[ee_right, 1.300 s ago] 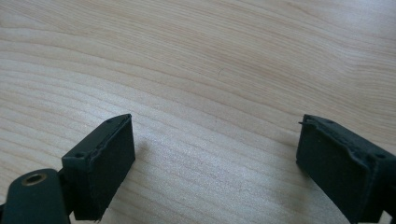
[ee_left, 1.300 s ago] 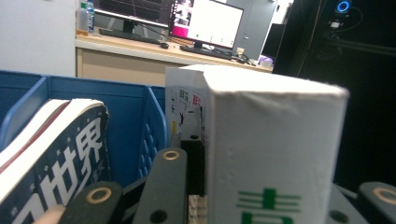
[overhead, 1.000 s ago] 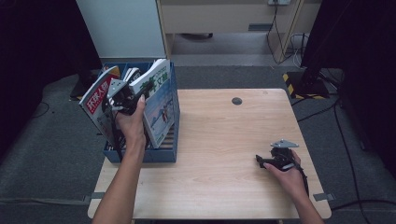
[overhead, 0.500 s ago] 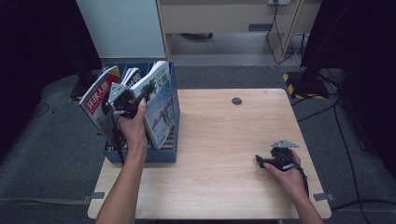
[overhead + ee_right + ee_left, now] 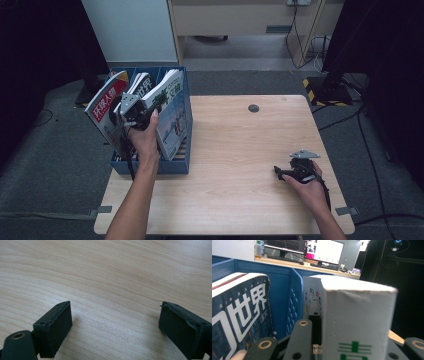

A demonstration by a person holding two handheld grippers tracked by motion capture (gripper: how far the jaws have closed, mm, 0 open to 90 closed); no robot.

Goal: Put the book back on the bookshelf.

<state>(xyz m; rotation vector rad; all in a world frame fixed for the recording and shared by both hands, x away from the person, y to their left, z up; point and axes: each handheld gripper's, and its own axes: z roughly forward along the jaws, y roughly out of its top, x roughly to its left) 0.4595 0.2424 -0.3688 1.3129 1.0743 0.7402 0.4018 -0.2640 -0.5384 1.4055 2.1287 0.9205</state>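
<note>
A blue crate [image 5: 150, 167] stands on the left part of the wooden table [image 5: 240, 145] and holds several upright magazines. My left gripper [image 5: 131, 107] is at the crate's top, shut on a thick white book with green print [image 5: 172, 107]. In the left gripper view that book [image 5: 357, 315] stands between the jaws of the left gripper [image 5: 362, 332], next to a dark blue magazine [image 5: 237, 315]. A red-covered magazine [image 5: 102, 105] leans out at the crate's left. My right gripper [image 5: 279, 174] rests on the table at the front right, and in its own view the right gripper [image 5: 115, 322] is open with bare wood between its jaws.
A small black disc [image 5: 254, 108] sits at the table's far edge. Behind the table stand a white panel [image 5: 130, 30] and a beige cabinet [image 5: 235, 15]. Cables [image 5: 305, 45] trail over the grey floor at the back right.
The left hand and gripper shifted very slightly at the crate's top. The right gripper has stayed where it was.
</note>
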